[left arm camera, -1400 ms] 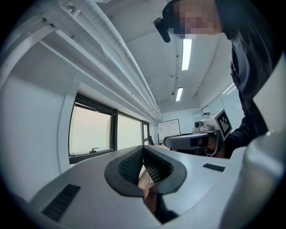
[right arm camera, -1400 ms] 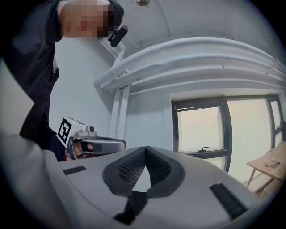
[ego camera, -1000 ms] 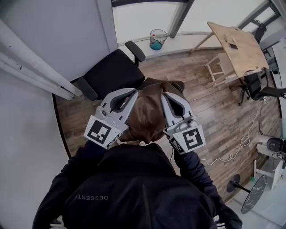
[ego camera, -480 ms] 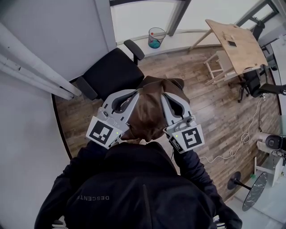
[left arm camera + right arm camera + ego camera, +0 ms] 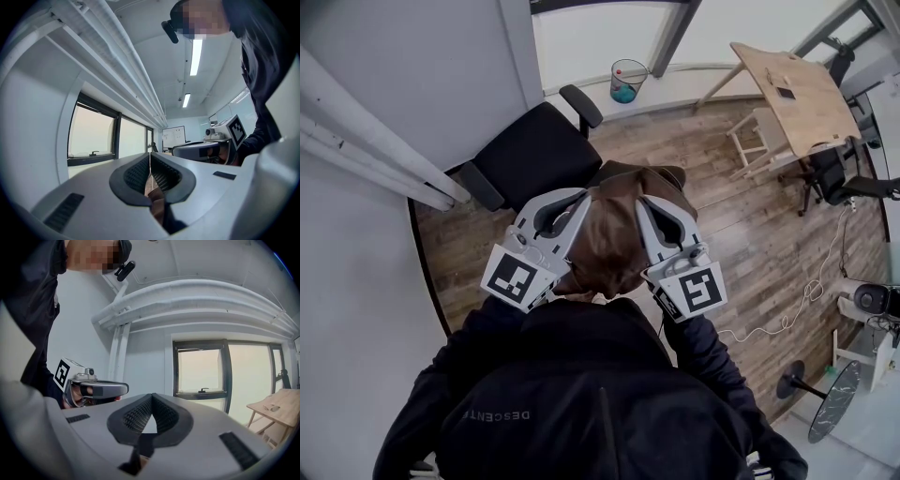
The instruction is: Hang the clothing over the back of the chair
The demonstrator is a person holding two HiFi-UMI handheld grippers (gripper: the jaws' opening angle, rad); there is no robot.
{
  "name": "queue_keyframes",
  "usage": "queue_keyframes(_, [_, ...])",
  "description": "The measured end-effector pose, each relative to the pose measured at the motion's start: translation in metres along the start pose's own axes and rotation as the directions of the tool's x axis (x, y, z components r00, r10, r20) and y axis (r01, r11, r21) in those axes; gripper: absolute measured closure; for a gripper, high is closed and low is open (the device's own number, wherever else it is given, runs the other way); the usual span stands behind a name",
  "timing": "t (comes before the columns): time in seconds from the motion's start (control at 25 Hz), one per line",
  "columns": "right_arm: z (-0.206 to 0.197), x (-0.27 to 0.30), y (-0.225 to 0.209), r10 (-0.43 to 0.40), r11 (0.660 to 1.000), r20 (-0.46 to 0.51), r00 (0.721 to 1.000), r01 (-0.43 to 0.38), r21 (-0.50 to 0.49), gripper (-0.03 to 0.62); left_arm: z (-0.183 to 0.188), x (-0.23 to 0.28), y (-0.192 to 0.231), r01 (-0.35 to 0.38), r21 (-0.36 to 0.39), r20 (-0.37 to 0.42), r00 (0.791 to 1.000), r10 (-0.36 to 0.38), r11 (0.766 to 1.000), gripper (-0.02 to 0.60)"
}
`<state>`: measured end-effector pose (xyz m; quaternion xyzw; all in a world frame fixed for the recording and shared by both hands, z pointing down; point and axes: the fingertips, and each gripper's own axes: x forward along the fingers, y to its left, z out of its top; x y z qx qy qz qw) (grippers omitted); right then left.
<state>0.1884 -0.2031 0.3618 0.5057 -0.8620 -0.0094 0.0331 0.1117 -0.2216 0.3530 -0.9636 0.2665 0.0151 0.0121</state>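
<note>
A brown garment (image 5: pixel 614 234) hangs between my two grippers in the head view, held up in front of the person's dark jacket. My left gripper (image 5: pixel 581 199) is shut on the garment's left top edge, and my right gripper (image 5: pixel 643 202) is shut on its right top edge. Brown cloth (image 5: pixel 157 200) shows under the closed jaws of the left gripper (image 5: pixel 150 161) in its own view. A dark fold (image 5: pixel 140 451) sits below the closed right gripper (image 5: pixel 151 401). The black office chair (image 5: pixel 534 150) stands just beyond the garment, to the upper left, with its armrests showing.
A white wall with pipes (image 5: pixel 366 131) runs along the left. A wire waste bin (image 5: pixel 628 80) stands by the window. A wooden table (image 5: pixel 797 94) and stool (image 5: pixel 764 141) are at the upper right. A white cable (image 5: pixel 797 305) lies on the wood floor.
</note>
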Motion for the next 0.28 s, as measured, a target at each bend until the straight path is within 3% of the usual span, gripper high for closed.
queue_keyframes(0.28, [0.0026, -0.0055, -0.0059, -0.005, 1.000, 0.005, 1.000, 0.005, -0.001, 0.589, 0.0053, 0.0044, -0.0025, -0.007, 0.019, 0.017, 1.000, 0.007, 1.000, 0.563])
